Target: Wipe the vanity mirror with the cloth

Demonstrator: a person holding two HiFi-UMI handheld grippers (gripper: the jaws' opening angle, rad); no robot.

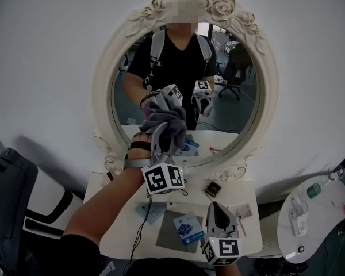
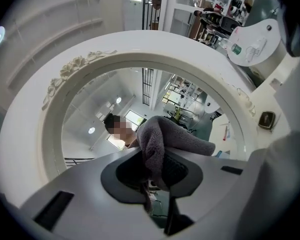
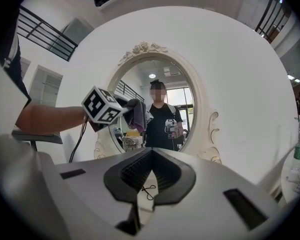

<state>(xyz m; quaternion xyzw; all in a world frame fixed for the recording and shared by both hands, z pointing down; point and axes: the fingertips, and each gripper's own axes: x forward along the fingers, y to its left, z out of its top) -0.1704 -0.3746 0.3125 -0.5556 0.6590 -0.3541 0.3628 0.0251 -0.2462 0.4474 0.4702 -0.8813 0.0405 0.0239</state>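
Observation:
The oval vanity mirror [image 1: 184, 68] in its cream carved frame [image 1: 103, 79] stands against the wall above a white table [image 1: 115, 234]. My left gripper [image 1: 159, 137] is raised to the lower middle of the glass, shut on a bunched grey cloth [image 1: 168, 122] that lies against the mirror. In the left gripper view the cloth [image 2: 162, 144] hangs between the jaws in front of the frame [image 2: 50, 99]. My right gripper [image 1: 221, 214] stays low over the table's front, shut and empty. Its own view shows the mirror [image 3: 162, 84], the cloth [image 3: 136, 115] and shut jaws [image 3: 149, 176].
Cards, a blue packet [image 1: 188, 227], a grey mat [image 1: 167, 240] and a small square clock [image 1: 213, 188] lie on the table. A round white side table [image 1: 328, 211] with a bottle stands at the right. A black chair [image 1: 8, 183] is at the left.

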